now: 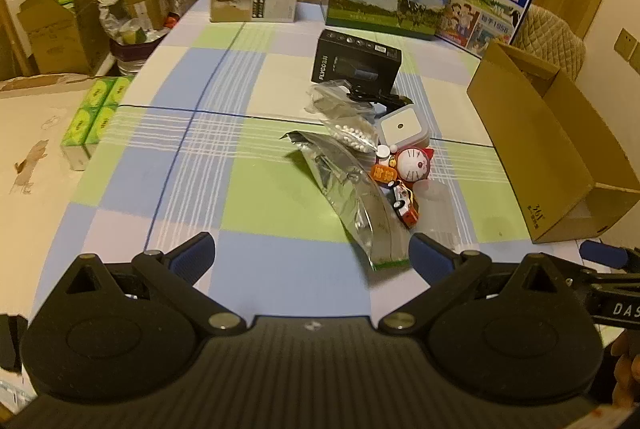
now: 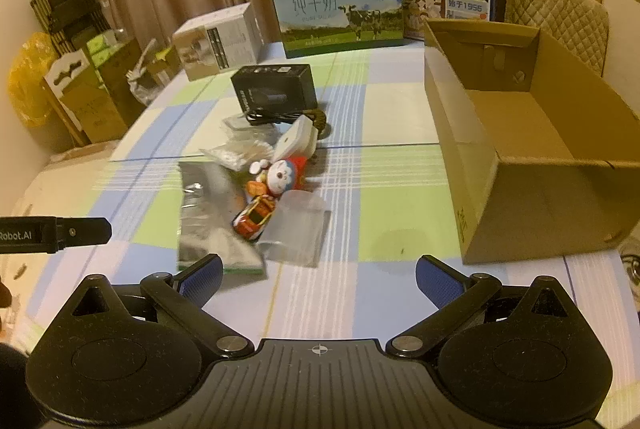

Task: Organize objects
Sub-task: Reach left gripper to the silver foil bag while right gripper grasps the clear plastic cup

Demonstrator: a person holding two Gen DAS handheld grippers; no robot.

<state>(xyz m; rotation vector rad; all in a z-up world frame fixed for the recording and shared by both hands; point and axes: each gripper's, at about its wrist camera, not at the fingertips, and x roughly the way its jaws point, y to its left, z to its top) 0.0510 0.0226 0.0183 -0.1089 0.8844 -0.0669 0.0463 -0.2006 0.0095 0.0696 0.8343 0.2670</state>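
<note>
1. Checked blue, green and white tablecloth [image 2: 352, 133] carries an open brown cardboard box [image 2: 532, 149]
2. Left of that box: a crinkled silver foil bag [image 2: 208, 221], small red toy car [image 2: 254, 219], round-headed red cartoon figure [image 2: 286, 171]
3. Left gripper [image 1: 312, 253] and right gripper [image 2: 318, 275] hover spread wide, empty

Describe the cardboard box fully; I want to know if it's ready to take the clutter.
The cardboard box is plain brown corrugated card, open at the top with its back flap standing up. It sits upright on the checked tablecloth, right of the pile and apart from it. The visible inside looks empty. Small dark print marks its near corner. Nothing touches it but the table.
</note>
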